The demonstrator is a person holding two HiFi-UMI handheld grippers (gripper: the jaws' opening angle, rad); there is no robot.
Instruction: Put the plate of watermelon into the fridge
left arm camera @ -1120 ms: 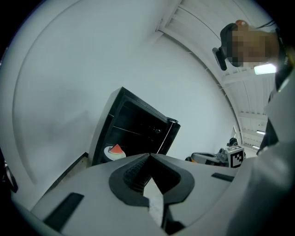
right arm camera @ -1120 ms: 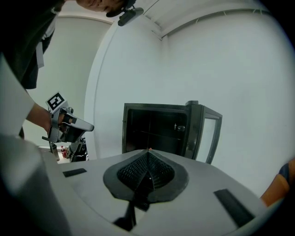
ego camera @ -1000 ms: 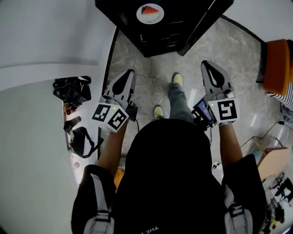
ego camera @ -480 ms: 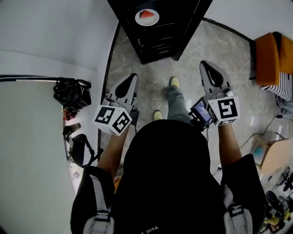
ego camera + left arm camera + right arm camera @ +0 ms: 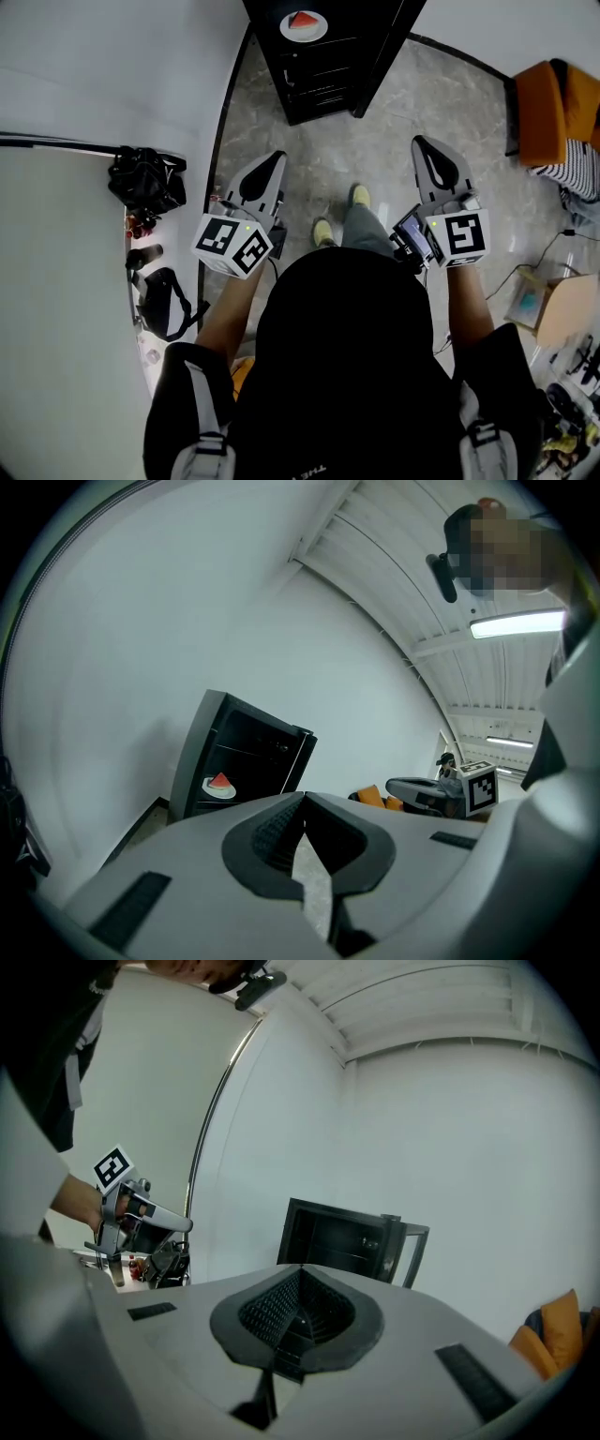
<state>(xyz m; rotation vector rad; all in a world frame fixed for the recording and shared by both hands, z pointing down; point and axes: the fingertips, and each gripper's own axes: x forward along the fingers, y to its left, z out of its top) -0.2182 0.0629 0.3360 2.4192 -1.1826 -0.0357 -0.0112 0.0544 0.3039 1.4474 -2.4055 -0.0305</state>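
A white plate with a red watermelon wedge (image 5: 304, 25) sits on a shelf inside the open black fridge (image 5: 323, 70) at the top of the head view. The left gripper view shows the same plate (image 5: 220, 786) in the fridge (image 5: 246, 752), far off. My left gripper (image 5: 273, 160) and right gripper (image 5: 423, 145) are held out over the marble floor, well short of the fridge, both shut and empty. In each gripper view the jaws meet at their tips: left gripper (image 5: 302, 802), right gripper (image 5: 299, 1273). The plate is not visible in the right gripper view.
The fridge door (image 5: 382, 58) stands open to the right. Black bags (image 5: 147, 180) and small items lie along the white surface at left. An orange seat (image 5: 553, 112), a person in a striped top (image 5: 579, 178), a cardboard box (image 5: 562, 305) and floor cables are at right.
The fridge and plate have slid toward the top edge of the head view and look smaller. The person's feet have shifted. Both grippers stay shut and empty.
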